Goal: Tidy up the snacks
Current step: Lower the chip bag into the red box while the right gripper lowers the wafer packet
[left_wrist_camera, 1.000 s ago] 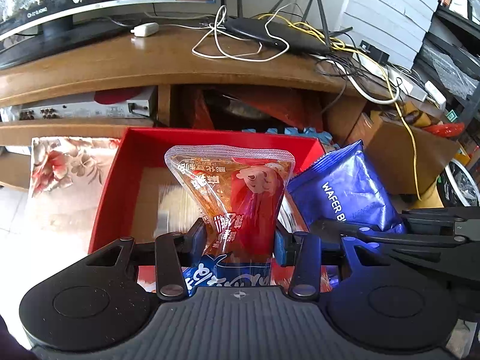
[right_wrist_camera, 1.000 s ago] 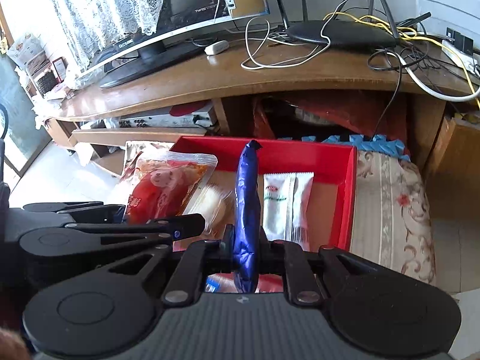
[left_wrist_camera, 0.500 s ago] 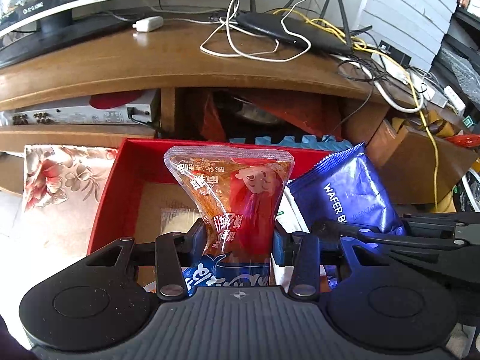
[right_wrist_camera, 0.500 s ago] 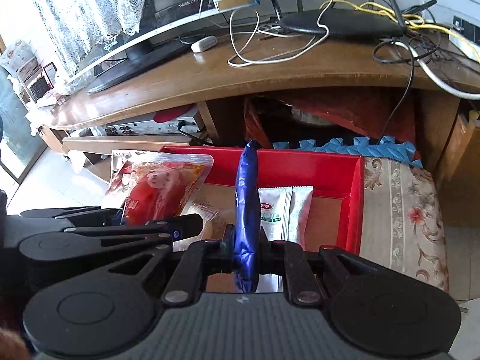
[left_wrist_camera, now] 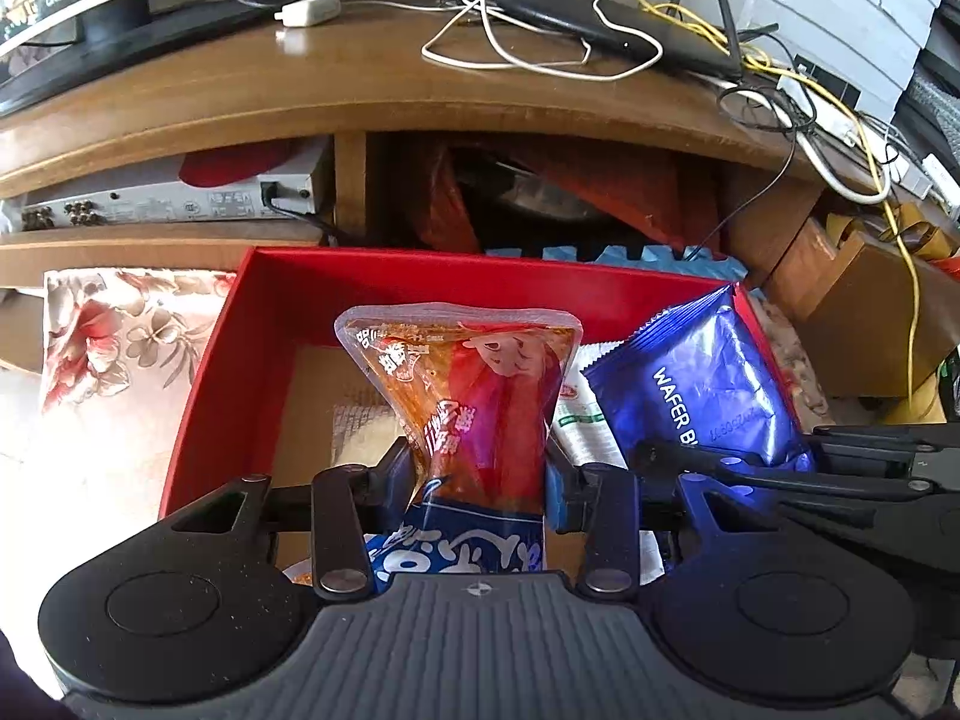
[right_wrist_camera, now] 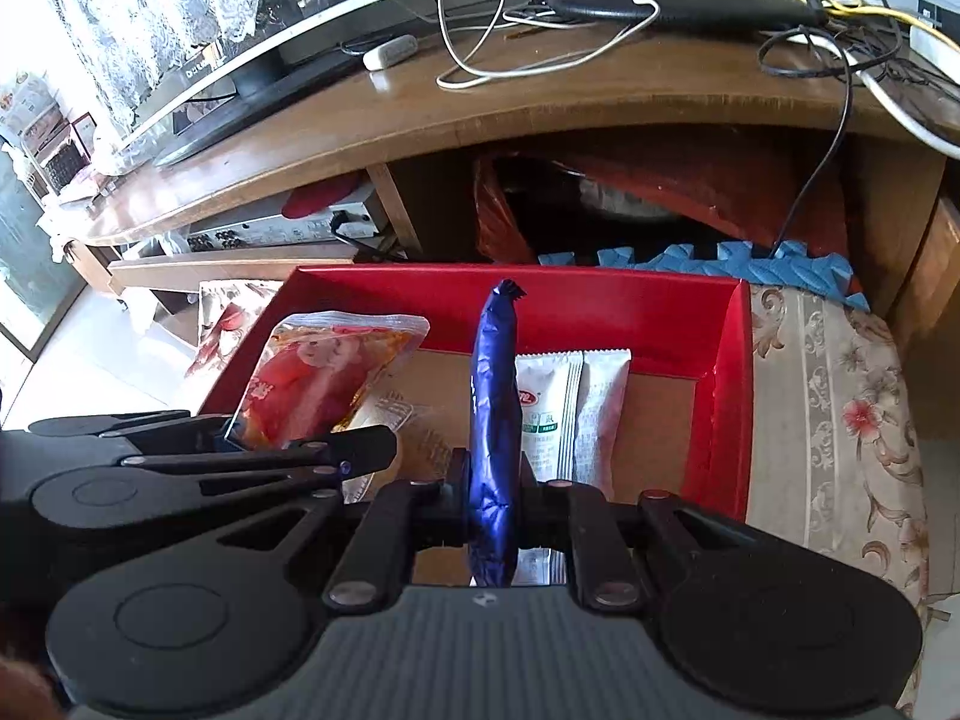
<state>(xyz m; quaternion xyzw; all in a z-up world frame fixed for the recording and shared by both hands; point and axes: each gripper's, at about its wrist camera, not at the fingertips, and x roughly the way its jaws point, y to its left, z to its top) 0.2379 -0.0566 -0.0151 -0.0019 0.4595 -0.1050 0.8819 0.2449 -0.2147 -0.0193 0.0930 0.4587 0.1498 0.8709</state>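
Note:
My left gripper (left_wrist_camera: 480, 468) is shut on an orange-red snack pouch (left_wrist_camera: 474, 390) and holds it upright above a red box (left_wrist_camera: 420, 276). My right gripper (right_wrist_camera: 492, 480) is shut on a blue wafer packet (right_wrist_camera: 493, 420), seen edge-on; it also shows in the left wrist view (left_wrist_camera: 702, 384) to the right of the pouch. The pouch shows in the right wrist view (right_wrist_camera: 318, 378) at the left. A white snack packet (right_wrist_camera: 570, 408) and a clear-wrapped snack (right_wrist_camera: 414, 432) lie on the box's cardboard floor.
The red box (right_wrist_camera: 729, 420) sits on a floral cloth (right_wrist_camera: 840, 420) in front of a wooden TV stand (left_wrist_camera: 300, 90). A router (left_wrist_camera: 618, 36), cables, a TV and blue foam mat pieces (right_wrist_camera: 750, 261) lie behind it.
Both grippers have moved forward and lower over the red box, still holding their packets. The box floor and the white packet look closer and larger.

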